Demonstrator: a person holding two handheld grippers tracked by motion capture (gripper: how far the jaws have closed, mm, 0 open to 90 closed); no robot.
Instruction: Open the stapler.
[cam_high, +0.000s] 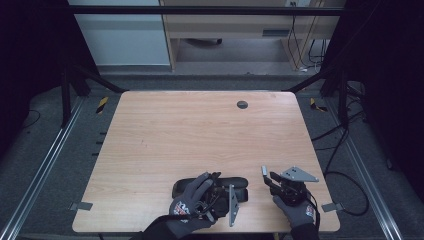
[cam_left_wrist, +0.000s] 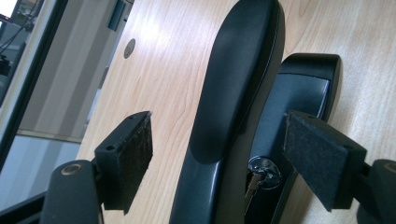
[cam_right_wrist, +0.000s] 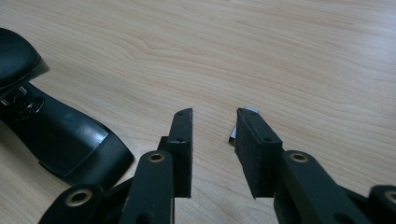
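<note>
One black door handle set (cam_high: 210, 187) lies near the front edge of the wooden table (cam_high: 200, 130), left of centre, its long lever pointing toward the far side in the left gripper view, with a backplate (cam_left_wrist: 299, 107) beside it and a silver keyhole cylinder (cam_left_wrist: 263, 171) holding what looks like a key, though that part is dark and hard to read. The left gripper (cam_high: 227, 202) is held over the handle with its jaws apart, one pad on each side of the lever and neither pressing on it. The right gripper (cam_high: 267, 177) hovers near the table's front right corner, well apart from the handle, jaws parted with bare wood between them; a small metal tip (cam_right_wrist: 243, 123) peeks from behind one pad. The far two thirds of the tabletop lie open, broken by a single round cable grommet (cam_high: 242, 104) near the back edge. The person's gloves carry red and white printing, too small to read.
</note>
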